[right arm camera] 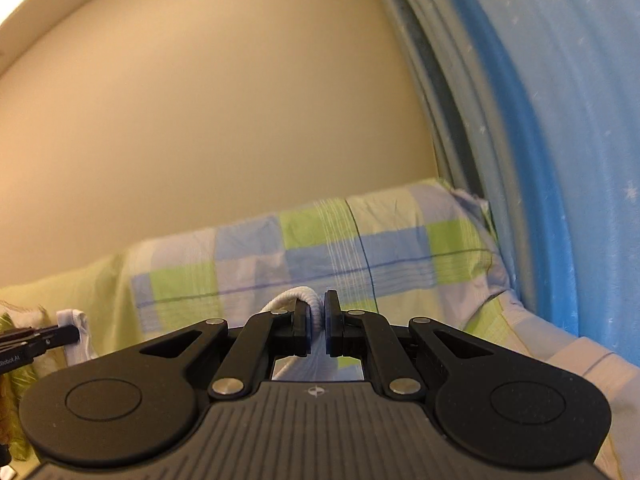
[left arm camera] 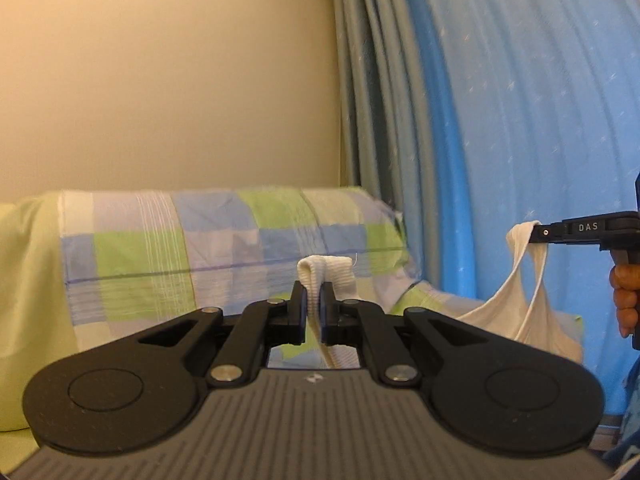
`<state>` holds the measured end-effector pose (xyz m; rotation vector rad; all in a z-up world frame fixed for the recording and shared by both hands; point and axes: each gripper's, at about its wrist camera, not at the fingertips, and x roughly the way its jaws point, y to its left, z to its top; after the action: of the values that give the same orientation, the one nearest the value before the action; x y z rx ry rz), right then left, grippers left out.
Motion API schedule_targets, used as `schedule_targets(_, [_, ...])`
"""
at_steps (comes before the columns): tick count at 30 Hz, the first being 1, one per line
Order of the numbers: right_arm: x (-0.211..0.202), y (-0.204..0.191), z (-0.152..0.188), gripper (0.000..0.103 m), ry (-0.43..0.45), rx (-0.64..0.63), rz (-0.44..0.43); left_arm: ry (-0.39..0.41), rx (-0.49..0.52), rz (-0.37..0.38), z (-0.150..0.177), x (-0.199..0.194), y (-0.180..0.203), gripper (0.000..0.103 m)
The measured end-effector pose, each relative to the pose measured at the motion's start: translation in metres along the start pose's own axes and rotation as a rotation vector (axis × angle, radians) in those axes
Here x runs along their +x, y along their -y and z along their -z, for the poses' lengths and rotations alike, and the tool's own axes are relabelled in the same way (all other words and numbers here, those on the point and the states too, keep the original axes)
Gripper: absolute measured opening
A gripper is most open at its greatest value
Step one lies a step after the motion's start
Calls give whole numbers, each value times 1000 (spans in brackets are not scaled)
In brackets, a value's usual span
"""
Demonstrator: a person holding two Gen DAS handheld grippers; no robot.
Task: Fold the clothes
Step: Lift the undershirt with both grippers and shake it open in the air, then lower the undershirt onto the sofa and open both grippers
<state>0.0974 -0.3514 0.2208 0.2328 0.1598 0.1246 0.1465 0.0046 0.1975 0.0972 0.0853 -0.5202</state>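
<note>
White tank top [left arm camera: 516, 312] held aloft by its two shoulder straps, hanging at right of the left-wrist frame above the checked bedcover [left arm camera: 224, 240]. Left gripper [left arm camera: 314, 300] has its jaws clamped on one strap; right gripper [right arm camera: 317, 316] likewise pinches the other, a hand [left arm camera: 626, 300] gripping its handle. Both point level toward the wall; keeping the straps level and evenly apart should let the body hang flat before lowering.

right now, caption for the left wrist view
Left gripper and right gripper each pinch a white tank top strap.
</note>
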Motion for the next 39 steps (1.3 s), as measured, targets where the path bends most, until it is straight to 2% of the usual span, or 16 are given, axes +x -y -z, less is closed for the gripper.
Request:
schedule_targets(3, [96, 22, 18, 8, -94, 2, 27, -85, -18, -39, 35, 92, -25, 9])
schedule_targets(4, [133, 31, 28, 15, -131, -6, 38, -129, -49, -46, 51, 124, -36, 10])
schedule_targets(5, [170, 39, 38, 23, -167, -13, 49, -181, -91, -49, 69, 154, -45, 29])
schedule_targets(6, [211, 49, 55, 54, -263, -14, 44, -222, -128, -60, 89, 170, -52, 42])
schedule_targets(7, [252, 59, 75, 69, -377, -13, 34, -260, -163, -73, 108, 183, -59, 41])
schedule_targets(10, [298, 77, 141, 60, -548, -18, 62, -373, -268, -114, 168, 221, -79, 40])
schedule_targets(13, [285, 93, 184, 59, -577, 12, 11, -447, -301, -98, 215, 200, -88, 43])
schedule_targets(17, [246, 120, 207, 60, -570, 70, 50, -523, -341, -81, 247, 160, -81, 43])
schedule_targets(25, [175, 140, 239, 59, -597, 120, 51, -562, -322, -39, 256, 138, -43, 40])
schedule_targets(26, [168, 141, 244, 58, -607, 121, 49, -566, -309, -27, 254, 141, -38, 31])
schedule_targets(27, [165, 140, 248, 56, -604, 111, 49, -573, -291, -11, 253, 143, -34, 7])
schedule_targets(30, [166, 132, 254, 56, -594, 65, 34, -545, -225, -44, 245, 139, -24, 0])
schedule_targets(33, [174, 125, 256, 49, -606, 35, -1, -481, -194, -158, 226, 125, -36, 1])
schedule_targets(36, [183, 133, 255, 42, -617, 93, -37, -532, -210, -170, 227, 130, -55, 1])
schedule_targets(38, [190, 147, 256, 33, -619, 189, -44, -590, -234, -137, 235, 136, -61, 2])
schedule_targets(39, [194, 155, 257, 16, -623, 240, -41, -604, -238, -141, 238, 136, -61, 2])
